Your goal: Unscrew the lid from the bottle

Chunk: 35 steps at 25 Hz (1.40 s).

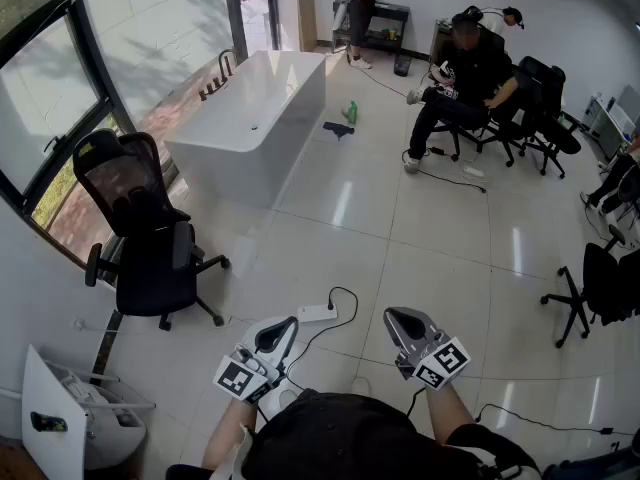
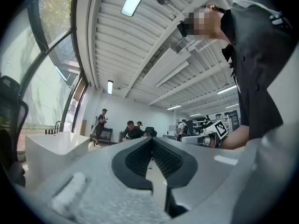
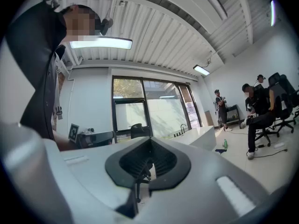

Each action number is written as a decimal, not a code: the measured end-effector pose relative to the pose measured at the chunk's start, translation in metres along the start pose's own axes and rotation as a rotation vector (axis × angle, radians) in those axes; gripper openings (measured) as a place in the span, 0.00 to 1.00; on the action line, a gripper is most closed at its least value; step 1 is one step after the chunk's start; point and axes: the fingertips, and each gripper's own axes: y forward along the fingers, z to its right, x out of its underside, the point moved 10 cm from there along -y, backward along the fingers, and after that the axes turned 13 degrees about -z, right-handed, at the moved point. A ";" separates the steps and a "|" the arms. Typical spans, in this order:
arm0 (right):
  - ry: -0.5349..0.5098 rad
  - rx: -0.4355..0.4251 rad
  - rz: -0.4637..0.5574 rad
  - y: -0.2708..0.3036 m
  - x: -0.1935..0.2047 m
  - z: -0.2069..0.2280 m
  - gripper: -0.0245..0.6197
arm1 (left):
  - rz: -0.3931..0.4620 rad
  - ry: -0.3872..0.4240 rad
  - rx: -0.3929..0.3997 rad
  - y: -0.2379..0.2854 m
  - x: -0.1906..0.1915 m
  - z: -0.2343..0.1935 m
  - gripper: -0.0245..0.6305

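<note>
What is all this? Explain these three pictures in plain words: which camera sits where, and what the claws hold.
There is no robot: a person holds a tool in each hand, each ending in a grey two-jaw claw. The head view looks down from the person's head at the left claw and the right claw over a white tiled floor. The other two pictures come from cameras riding on the tools, looking along the jaws. Both claws are shut and hold nothing. No table shows; on the floor stand a white freestanding bathtub, a black mesh office chair and, far off, a small green bottle.
</note>
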 end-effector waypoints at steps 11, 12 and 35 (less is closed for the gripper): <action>-0.080 -0.173 -0.062 0.078 -0.012 -0.054 0.05 | -0.016 0.039 -0.144 -0.077 0.004 -0.034 0.04; -0.080 -0.191 -0.062 0.088 -0.014 -0.060 0.05 | -0.016 0.035 -0.163 -0.088 0.005 -0.037 0.04; -0.266 -0.887 -0.113 0.313 -0.052 -0.198 0.05 | 0.024 -0.067 -0.865 -0.277 0.018 -0.027 0.04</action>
